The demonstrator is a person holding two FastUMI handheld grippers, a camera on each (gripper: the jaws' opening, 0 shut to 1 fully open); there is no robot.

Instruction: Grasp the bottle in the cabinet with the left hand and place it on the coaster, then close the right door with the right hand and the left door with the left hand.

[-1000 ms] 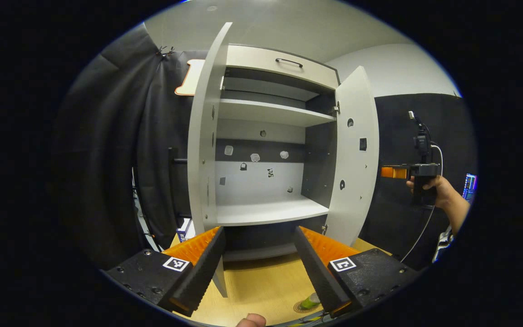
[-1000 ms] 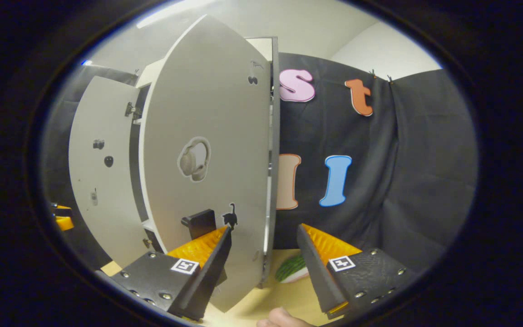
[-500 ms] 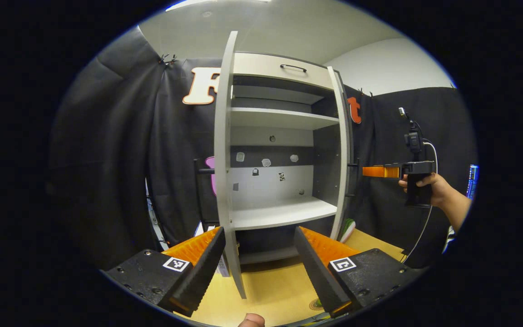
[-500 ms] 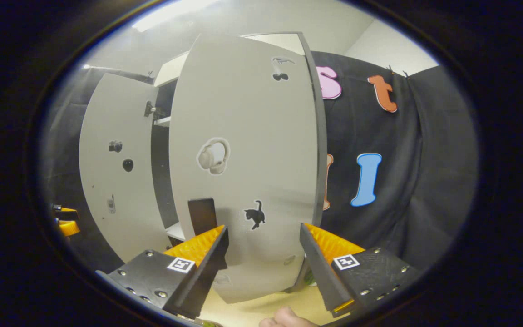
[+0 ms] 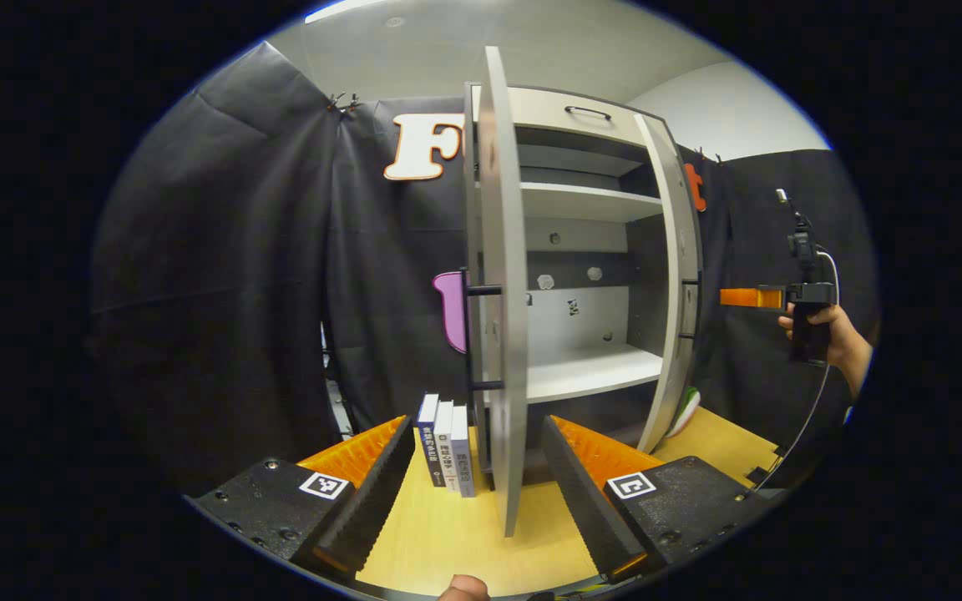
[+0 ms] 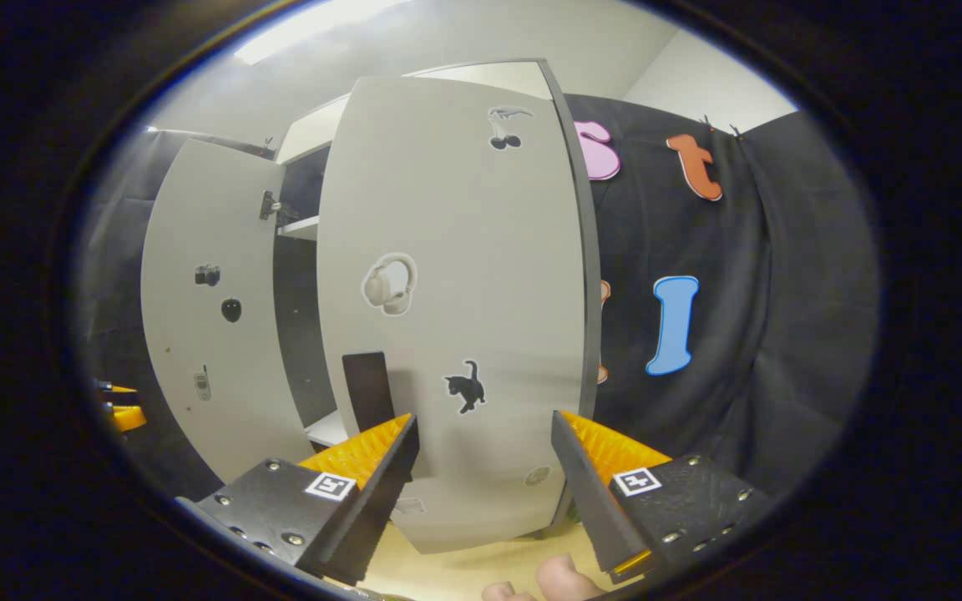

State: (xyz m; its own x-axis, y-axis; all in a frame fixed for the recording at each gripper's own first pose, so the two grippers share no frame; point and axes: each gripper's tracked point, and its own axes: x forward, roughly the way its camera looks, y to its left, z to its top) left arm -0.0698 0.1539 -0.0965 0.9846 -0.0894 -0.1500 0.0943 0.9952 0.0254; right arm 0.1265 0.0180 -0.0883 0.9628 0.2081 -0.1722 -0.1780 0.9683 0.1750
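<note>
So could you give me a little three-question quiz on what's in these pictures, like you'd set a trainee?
1. True or false: the left gripper is clamped on a door edge.
2. What stands on the table beside the cabinet? A) books B) a kettle C) a lamp
3. Fill in: the sticker low on the right door, above the right gripper, shows a black ___.

Key
1. False: its fingers stand apart, the left door edge-on between them.
2. A, the books.
3. Cat.
</note>
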